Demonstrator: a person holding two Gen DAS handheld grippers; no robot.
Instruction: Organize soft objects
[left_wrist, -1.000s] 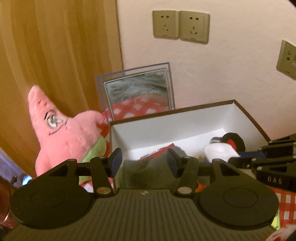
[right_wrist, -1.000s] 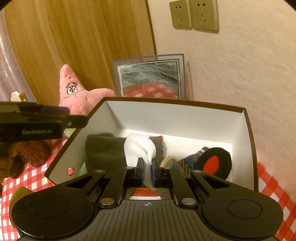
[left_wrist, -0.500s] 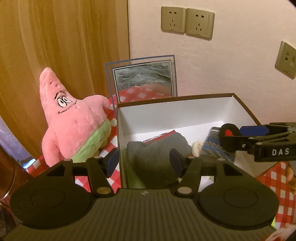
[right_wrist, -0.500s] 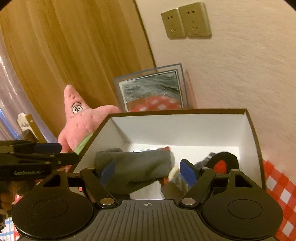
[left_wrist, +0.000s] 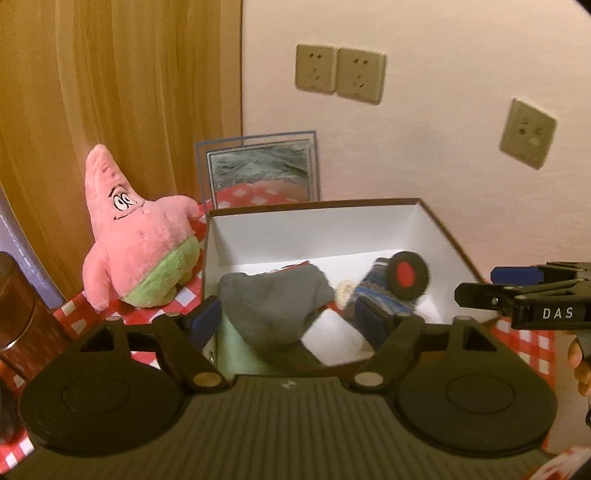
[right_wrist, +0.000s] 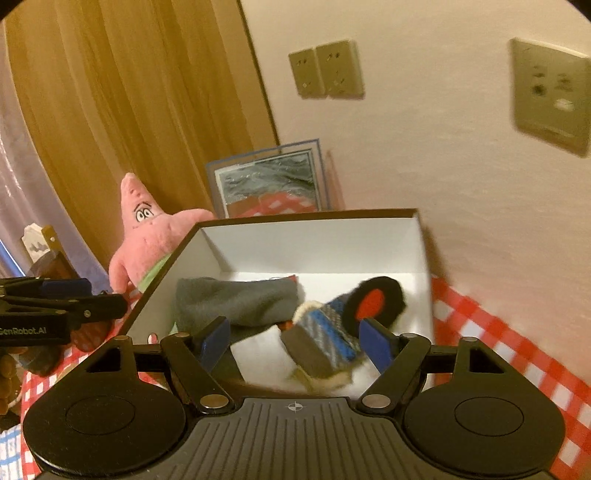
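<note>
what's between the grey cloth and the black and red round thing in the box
A blue plaid slipper with a fleecy cuff lies between the grey cloth and the black-and-red disc; clearest in the right wrist view.

ahead of both sets of jaws the white box (right_wrist: 314, 243) stands open at the top, so the way in from above is free. its floor is crowded: a grey cloth (right_wrist: 236, 301) fills the side ahead of the left gripper (left_wrist: 291, 319), whose jaws are opening with nothing between them, and a blue knitted slipper (right_wrist: 328, 336) lies just past the wide-apart jaws of the right gripper (right_wrist: 295, 345). bare white floor shows only along the far wall. to the left of the jaws a pink plush (left_wrist: 140, 243) blocks the surface (right_wrist: 491, 325) beside the box. beyond, a framed picture (left_wrist: 258, 170) leans on the wall.
</note>
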